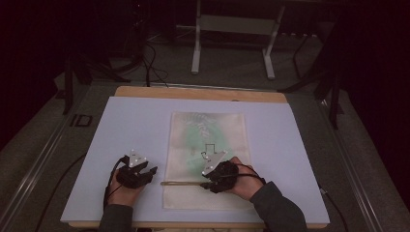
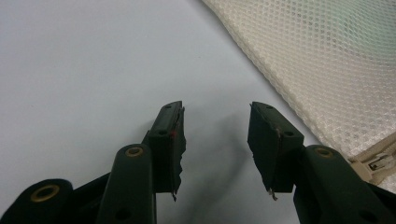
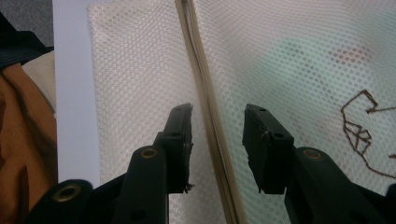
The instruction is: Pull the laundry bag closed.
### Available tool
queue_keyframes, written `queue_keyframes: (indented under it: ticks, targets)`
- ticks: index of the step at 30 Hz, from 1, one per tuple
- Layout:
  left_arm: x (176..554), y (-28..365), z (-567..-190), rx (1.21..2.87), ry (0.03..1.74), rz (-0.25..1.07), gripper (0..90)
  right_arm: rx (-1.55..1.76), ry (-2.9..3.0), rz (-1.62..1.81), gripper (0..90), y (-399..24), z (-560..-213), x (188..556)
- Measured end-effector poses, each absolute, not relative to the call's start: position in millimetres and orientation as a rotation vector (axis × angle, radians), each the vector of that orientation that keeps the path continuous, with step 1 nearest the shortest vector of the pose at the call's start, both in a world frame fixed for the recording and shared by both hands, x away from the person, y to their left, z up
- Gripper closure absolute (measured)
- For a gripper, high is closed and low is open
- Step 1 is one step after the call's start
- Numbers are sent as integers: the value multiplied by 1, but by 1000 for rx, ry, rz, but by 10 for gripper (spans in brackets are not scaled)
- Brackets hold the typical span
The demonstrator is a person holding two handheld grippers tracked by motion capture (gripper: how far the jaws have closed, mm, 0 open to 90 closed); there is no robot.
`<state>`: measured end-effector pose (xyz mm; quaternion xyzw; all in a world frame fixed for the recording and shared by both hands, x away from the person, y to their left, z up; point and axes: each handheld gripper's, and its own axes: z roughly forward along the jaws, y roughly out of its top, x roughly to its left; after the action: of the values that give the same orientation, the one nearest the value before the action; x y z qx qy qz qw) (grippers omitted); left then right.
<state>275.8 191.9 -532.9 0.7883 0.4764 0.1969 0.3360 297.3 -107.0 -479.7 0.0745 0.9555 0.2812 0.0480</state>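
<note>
A white mesh bag (image 1: 208, 140) lies flat on a white board (image 1: 125, 130), with something pale green (image 1: 200, 130) showing through it. A tan zipper (image 1: 181, 183) runs across the bag's near end. My right gripper (image 1: 205, 184) hovers at this zipper, pointing left. In the right gripper view the zipper (image 3: 205, 107) runs up between the open jaws of my right gripper (image 3: 217, 116), and the pads are clear of it. My left gripper (image 1: 153, 171) rests left of the bag. My left gripper (image 2: 215, 114) stands open over bare board, with the mesh bag (image 2: 327, 60) and a zipper end (image 2: 378, 161) at its right.
The board rests on a wooden table (image 1: 203, 93). A thin brown line figure (image 3: 359, 130) marks the mesh. Orange-brown clothing (image 3: 18, 140) lies beyond the board's edge. Metal stand legs (image 1: 196, 53) and cables (image 1: 150, 63) occupy the dark floor behind.
</note>
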Motion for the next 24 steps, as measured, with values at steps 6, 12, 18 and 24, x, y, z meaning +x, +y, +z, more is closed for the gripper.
queue_keyframes:
  ticks: [6, 12, 18, 24]
  targets:
    - [276, 192, -533, 2058, 1238, 510, 547, 206, 2924, 851, 617, -99, -479, 297]
    - [276, 191, -533, 2063, 1239, 509, 546, 179, 2939, 828, 614, -91, -480, 298]
    - [276, 191, -533, 2061, 1235, 510, 547, 155, 2947, 823, 615, -82, -480, 299]
    - [275, 192, -532, 2054, 1233, 511, 546, 120, 2955, 823, 620, -72, -480, 298]
